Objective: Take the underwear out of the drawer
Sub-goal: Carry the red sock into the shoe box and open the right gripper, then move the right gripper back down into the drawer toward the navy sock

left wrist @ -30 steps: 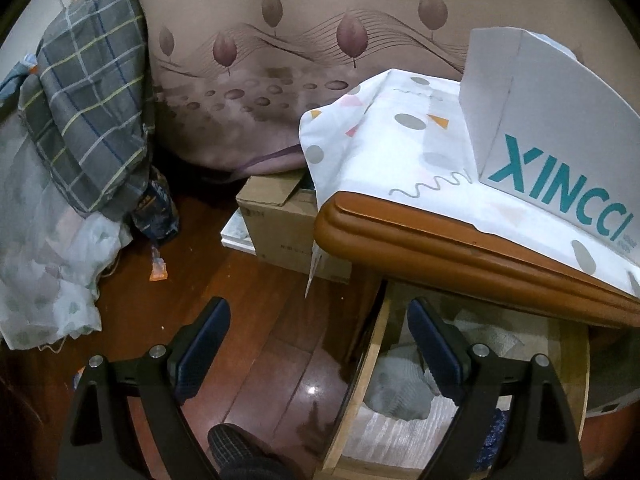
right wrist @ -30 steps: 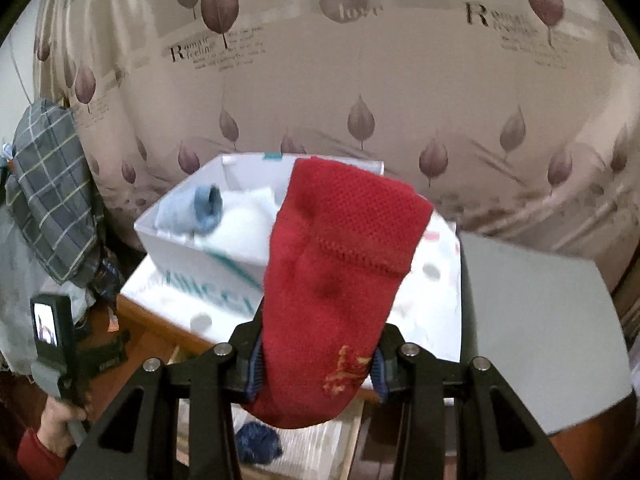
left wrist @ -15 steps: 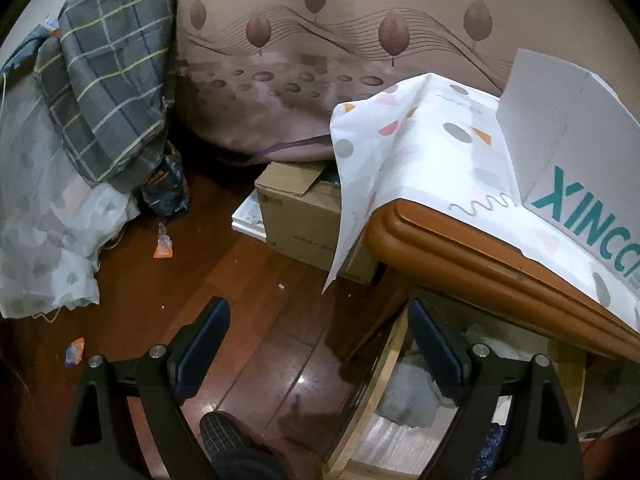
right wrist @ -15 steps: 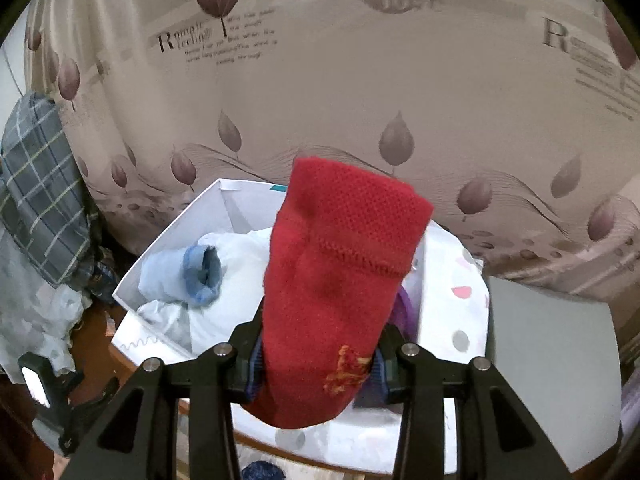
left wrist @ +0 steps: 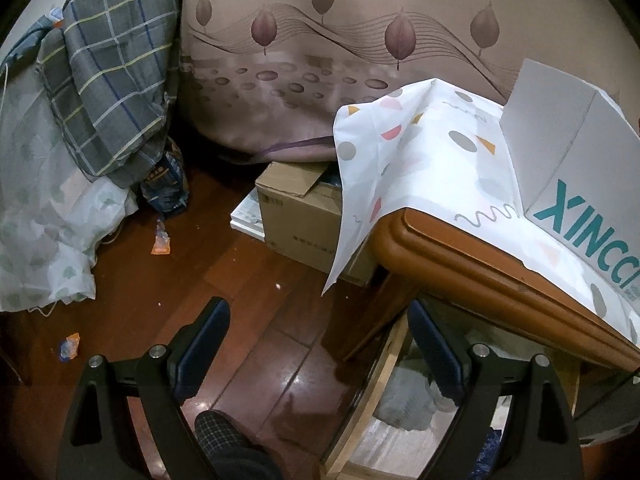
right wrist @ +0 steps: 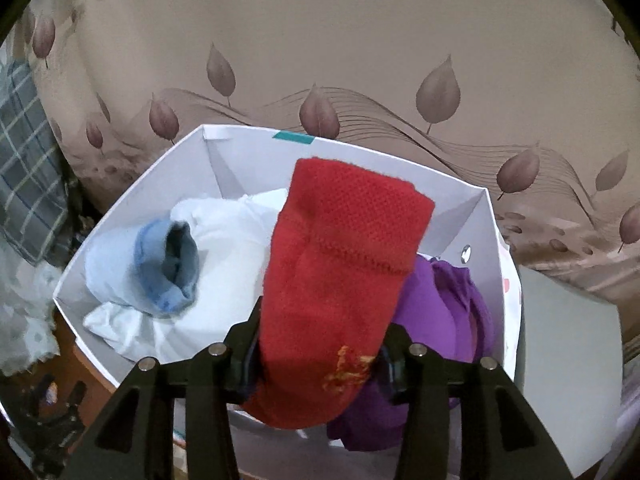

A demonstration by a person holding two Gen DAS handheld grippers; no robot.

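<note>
Inside white box [right wrist: 476,216], white, blue, purple garments [right wrist: 440,300]

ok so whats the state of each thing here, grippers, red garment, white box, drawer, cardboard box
left gripper: open, holding nothing
right gripper: shut on the red garment
red garment: clamped, held above the white box
white box: open top, holds white, blue and purple clothes
drawer: pulled open, grey fabric inside
cardboard box: flaps partly open, on the floor

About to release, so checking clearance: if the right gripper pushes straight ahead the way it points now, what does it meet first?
Most likely the clothes in the white box, probably the purple garment or white cloth beneath the red sock held by the right gripper; depth is unclear.
</note>
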